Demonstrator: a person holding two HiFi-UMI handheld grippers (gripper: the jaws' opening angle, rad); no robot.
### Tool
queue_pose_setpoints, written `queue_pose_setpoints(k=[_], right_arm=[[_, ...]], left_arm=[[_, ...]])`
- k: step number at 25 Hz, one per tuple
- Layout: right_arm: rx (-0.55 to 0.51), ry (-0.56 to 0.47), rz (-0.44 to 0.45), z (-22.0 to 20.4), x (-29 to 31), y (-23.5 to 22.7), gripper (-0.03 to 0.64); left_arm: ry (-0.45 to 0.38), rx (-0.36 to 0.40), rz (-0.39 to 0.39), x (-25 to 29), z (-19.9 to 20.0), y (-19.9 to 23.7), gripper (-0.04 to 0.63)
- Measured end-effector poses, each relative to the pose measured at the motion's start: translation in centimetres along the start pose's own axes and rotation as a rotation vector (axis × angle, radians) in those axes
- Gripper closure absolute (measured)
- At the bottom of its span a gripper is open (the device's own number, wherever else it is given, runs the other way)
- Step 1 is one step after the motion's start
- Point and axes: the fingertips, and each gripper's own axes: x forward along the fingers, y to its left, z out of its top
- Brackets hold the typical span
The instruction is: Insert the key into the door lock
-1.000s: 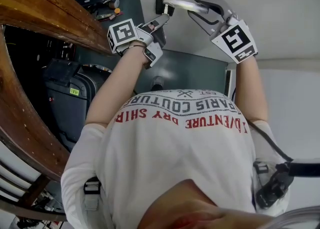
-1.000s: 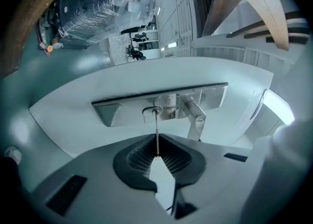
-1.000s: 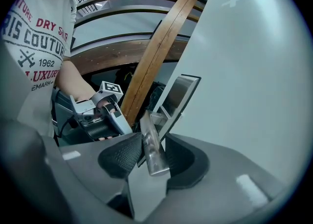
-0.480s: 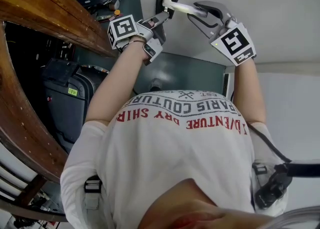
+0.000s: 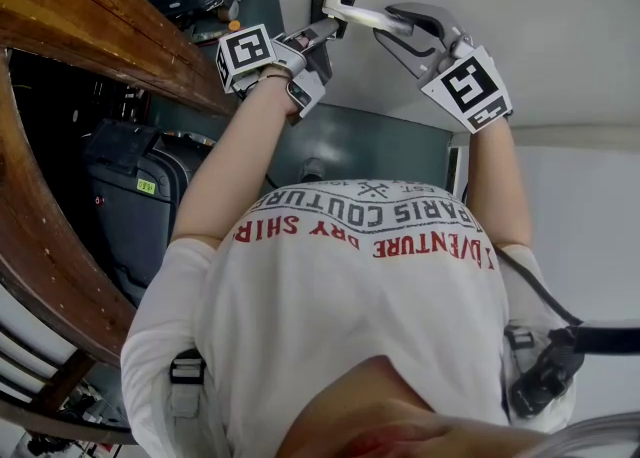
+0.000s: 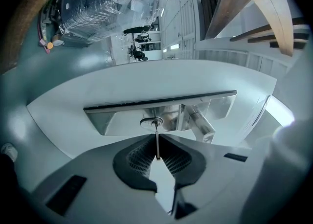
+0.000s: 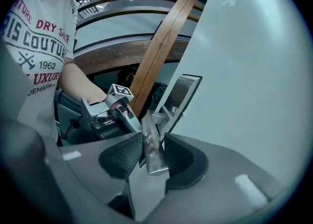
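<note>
The left tongs (image 6: 157, 139) are clenched on the key (image 6: 157, 145), which shows edge-on between the pads. The key tip meets the lock (image 6: 152, 122), set in the metal plate (image 6: 117, 119) on the door (image 7: 254, 71). Depth of entry cannot be told. The right tongs (image 7: 149, 145) grasp the handle (image 7: 155, 157) near its free end, just beside the lock. Their jaws have just been closing slightly, with the handle between the pads.
</note>
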Motion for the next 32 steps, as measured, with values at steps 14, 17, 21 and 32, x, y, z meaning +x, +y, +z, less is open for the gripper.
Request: queue_pose_setpoints(k=[14,17,21,32], right_arm=[[-0.009,0.003,0.038,0.1,-0.1,0.1,0.488],[-0.006,-0.001,0.043,0.0,-0.1,-0.1,0.486],[0.000,-0.006,0.047,0.1,-0.1,-0.1,0.486],[-0.010,-0.007,0.036,0.5,-0.5,0.1,0.486]], left_arm=[[0.000,0.029,-0.007,1.0,1.3,-0.3,0.572],[0.009,0.036,-0.020,0.9,1.2,-0.6,0.572],[0.031,0.055,-0.018,0.6,0.6,-0.6,0.572],[0.004,0.004,-0.014,-1.3,-1.6,-0.3,0.567]])
